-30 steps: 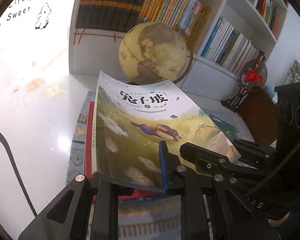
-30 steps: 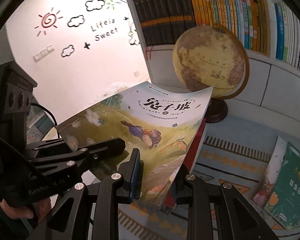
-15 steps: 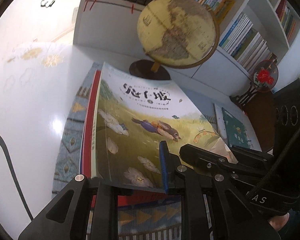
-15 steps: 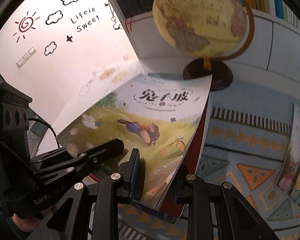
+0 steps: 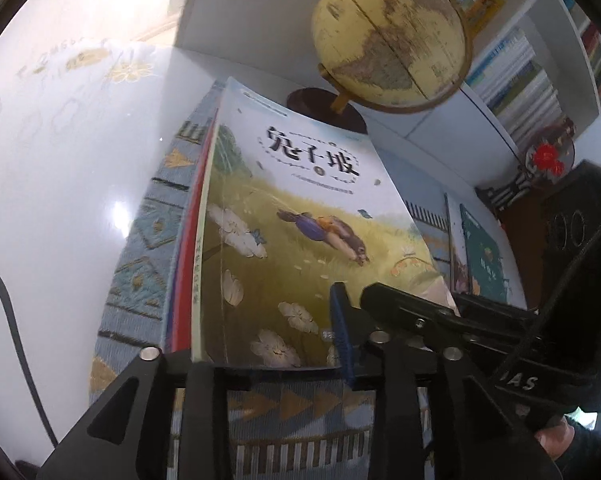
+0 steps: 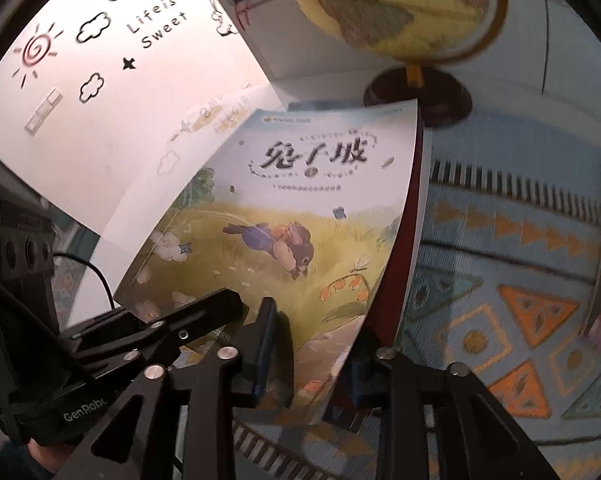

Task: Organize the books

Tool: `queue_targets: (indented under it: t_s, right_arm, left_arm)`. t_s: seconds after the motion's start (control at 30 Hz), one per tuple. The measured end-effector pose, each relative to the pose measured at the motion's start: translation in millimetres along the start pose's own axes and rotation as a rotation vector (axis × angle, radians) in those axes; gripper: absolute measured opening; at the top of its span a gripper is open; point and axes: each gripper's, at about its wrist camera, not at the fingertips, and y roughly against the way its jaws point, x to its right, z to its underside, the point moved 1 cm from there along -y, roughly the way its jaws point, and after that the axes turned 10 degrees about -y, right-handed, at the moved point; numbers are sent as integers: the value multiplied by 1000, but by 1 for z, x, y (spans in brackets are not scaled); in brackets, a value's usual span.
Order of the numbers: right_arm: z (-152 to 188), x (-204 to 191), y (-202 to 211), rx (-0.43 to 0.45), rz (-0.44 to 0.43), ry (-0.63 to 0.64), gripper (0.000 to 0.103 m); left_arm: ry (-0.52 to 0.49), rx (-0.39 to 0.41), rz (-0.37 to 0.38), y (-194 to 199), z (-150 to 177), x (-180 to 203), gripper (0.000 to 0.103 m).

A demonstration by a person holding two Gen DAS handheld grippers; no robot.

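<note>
Left wrist view: left tool (image 5: 268, 360) and right tool (image 6: 312, 356) both clamped on rabbit picture book (image 5: 300, 232) over patterned rug (image 5: 148, 264).

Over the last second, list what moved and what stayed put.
Both grippers, left gripper and right gripper, lowered the rabbit book toward the patterned mat; the globe rose in view as the cameras tipped down. Unchanged: both stay clamped on the book's near edge, red book beneath.

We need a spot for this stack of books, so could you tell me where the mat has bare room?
Bare patterned mat lies between the held stack and the books at its right edge. Behind, the globe base crowds the back; the white tabletop left is bare.
</note>
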Motion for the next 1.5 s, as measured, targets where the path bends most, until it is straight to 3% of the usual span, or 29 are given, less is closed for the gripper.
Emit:
queue_targets:
  t_s: [0.1,0.17,0.23,0.37,0.47,0.6,0.7,0.8,0.97,1.03,1.13,1.3,1.5]
  right_arm:
    - [-2,1,2,-33,-7,-14,48]
    - [2,1,5,-50,8,-9,54]
    - [9,4,11,-58,34,-7,54]
    - [40,23,31,-70,21,-72,54]
    - [68,42,51,-77,-3,-128,54]
    - [114,62,100,-34,-21,-178,54]
    - [150,76,145,13,-8,-185,54]
    - [180,90,192,77,38,-155,54]
    - [224,102,261,190,99,-106,54]
    - [241,107,288,240,114,-100,55]
    - [251,119,321,303,139,-133,58]
    - [260,148,351,337,143,-234,61]
    - [249,182,353,344,207,-269,62]
  left_arm:
    - [37,-11,-46,10,1,-7,47]
    - [81,-7,-78,20,5,-15,49]
    - [142,-29,-129,29,15,-21,69]
    - [165,-18,-73,43,38,-6,69]
    - [157,9,-87,57,54,21,69]
    - [109,10,-95,75,86,69,71]
    - [104,-21,-51,80,119,110,71]
    - [109,-3,1,88,145,151,71]
    - [-58,41,4,113,169,241,71]
    - [-149,51,-29,124,174,273,79]
    - [-220,67,-89,137,176,298,82]
    - [-207,86,-68,135,164,318,85]
    - [-237,39,-34,88,145,342,85]
